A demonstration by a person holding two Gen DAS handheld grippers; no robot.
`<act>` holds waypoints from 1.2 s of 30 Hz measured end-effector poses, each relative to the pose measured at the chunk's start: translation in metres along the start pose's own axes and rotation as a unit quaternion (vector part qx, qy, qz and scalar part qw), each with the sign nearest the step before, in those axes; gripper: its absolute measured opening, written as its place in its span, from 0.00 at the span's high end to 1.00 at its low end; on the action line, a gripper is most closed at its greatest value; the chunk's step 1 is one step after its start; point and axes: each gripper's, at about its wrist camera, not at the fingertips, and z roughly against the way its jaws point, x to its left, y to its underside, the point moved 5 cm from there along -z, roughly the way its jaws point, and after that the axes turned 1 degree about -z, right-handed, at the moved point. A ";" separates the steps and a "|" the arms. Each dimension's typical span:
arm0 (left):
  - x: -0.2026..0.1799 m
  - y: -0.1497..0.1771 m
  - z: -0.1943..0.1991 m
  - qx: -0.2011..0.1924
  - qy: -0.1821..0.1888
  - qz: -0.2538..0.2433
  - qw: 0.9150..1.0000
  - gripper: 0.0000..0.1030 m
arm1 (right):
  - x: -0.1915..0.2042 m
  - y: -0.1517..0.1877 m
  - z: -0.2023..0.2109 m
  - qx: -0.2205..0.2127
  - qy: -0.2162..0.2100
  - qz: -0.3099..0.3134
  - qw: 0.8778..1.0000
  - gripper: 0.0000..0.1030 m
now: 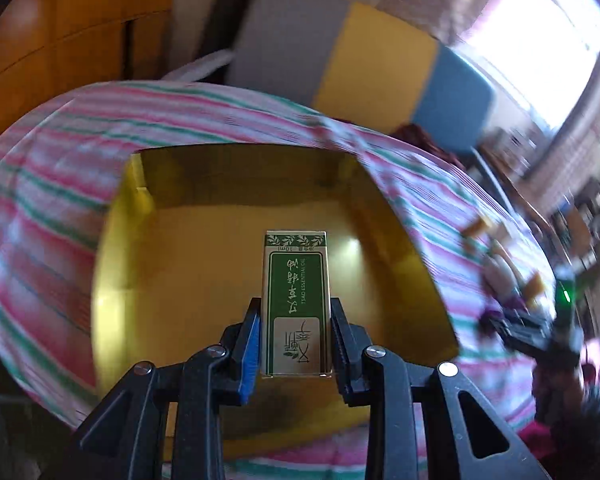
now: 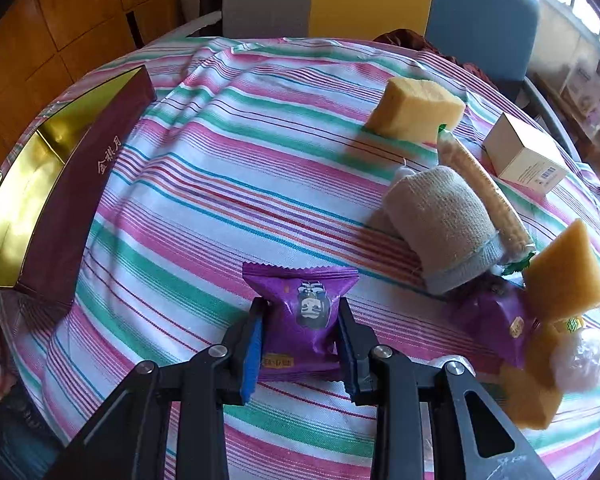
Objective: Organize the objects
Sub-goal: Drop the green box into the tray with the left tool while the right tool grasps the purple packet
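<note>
Striped cloth [image 2: 228, 184] carries one gold-lined box [image 2: 24, 184], three sponges [image 2: 416, 112], two purple packets. Left gripper [image 1: 296, 340] pinches a green-labelled carton [image 1: 294, 304] above it; right gripper [image 2: 300, 340] pinches one packet [image 2: 300, 304] lying on the cloth.

In the left wrist view the small carton [image 1: 296, 304] sits between the left tongs [image 1: 296, 344], above the open gift box [image 1: 148, 248], which lies on the cloth-covered surface [image 1: 60, 168]. In the right wrist view the snack packet [image 2: 304, 312] lies on the surface between the right tongs [image 2: 302, 344]. The gift box is far left of them; the rolled towel [image 2: 444, 224], sponge blocks [image 2: 416, 110] and white carton [image 2: 526, 156] lie ahead to the right.
</note>
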 end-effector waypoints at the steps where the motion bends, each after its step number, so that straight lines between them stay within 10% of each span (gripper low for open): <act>1: 0.007 -0.004 -0.002 0.000 -0.004 0.005 1.000 0.71 | -0.002 0.001 0.001 -0.001 -0.001 -0.002 1.000 0.68; 23: 0.086 -0.091 -0.123 0.066 -0.188 -0.017 0.980 0.70 | -0.002 -0.002 -0.002 -0.007 0.002 0.002 1.000 0.67; 36: 0.077 -0.072 -0.054 0.009 -0.152 0.004 0.988 0.68 | -0.001 -0.002 -0.002 -0.010 0.006 0.000 1.000 0.67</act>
